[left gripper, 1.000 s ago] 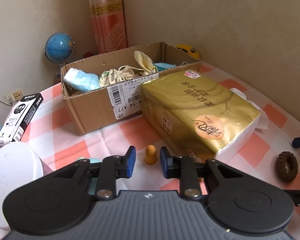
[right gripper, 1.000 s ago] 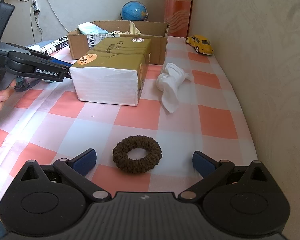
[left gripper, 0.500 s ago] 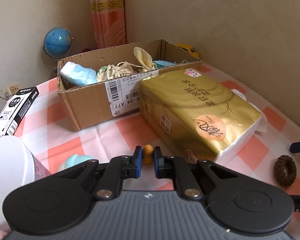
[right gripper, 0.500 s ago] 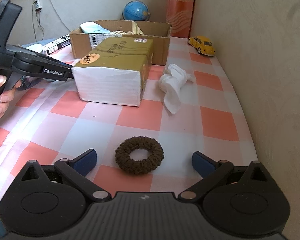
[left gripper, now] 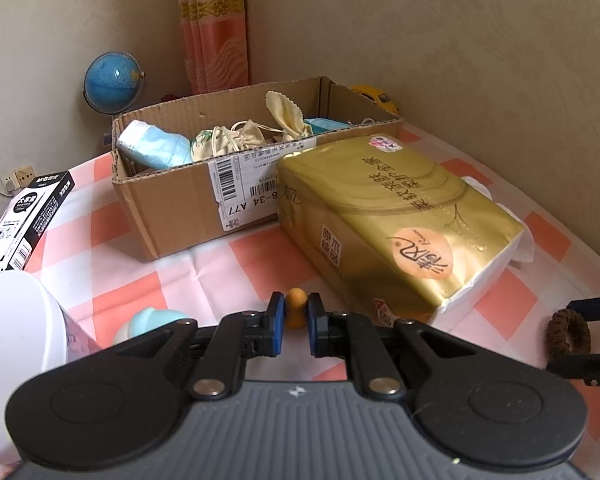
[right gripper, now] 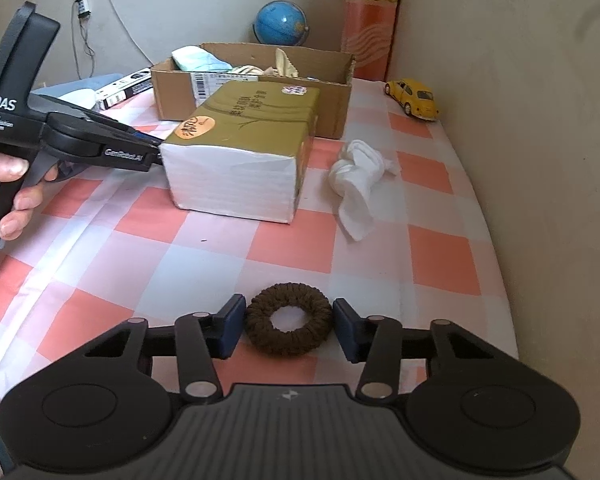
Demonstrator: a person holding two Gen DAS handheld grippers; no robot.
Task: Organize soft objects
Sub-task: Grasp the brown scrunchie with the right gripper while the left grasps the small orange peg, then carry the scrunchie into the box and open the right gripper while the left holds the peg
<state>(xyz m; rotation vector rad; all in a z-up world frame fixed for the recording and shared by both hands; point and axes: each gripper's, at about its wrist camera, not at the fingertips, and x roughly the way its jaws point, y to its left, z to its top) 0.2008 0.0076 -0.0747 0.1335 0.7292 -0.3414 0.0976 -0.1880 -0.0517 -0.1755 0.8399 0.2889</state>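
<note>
My left gripper [left gripper: 294, 322] is shut on a small orange gourd-shaped sponge [left gripper: 295, 312], held just above the checked tablecloth. My right gripper [right gripper: 289, 326] has its pads against both sides of a brown hair scrunchie [right gripper: 288, 324] that lies on the cloth; the scrunchie also shows in the left wrist view [left gripper: 569, 331]. A cardboard box [left gripper: 188, 208] at the back holds cloth pouches, a face-mask pack and other soft items. A gold pack of tissues [left gripper: 388, 212] lies in front of it. A knotted white sock [right gripper: 360, 178] lies right of the pack.
A yellow toy car [right gripper: 414, 98] stands at the far right by the wall. A blue globe [left gripper: 112, 82] is behind the box. A black-and-white carton [left gripper: 24, 220], a white round container [left gripper: 12, 340] and a pale blue sponge [left gripper: 148, 320] lie at the left.
The left gripper closed on the orange sponge and lifted it slightly. The right gripper's jaws narrowed from wide open until they meet the scrunchie's sides.
</note>
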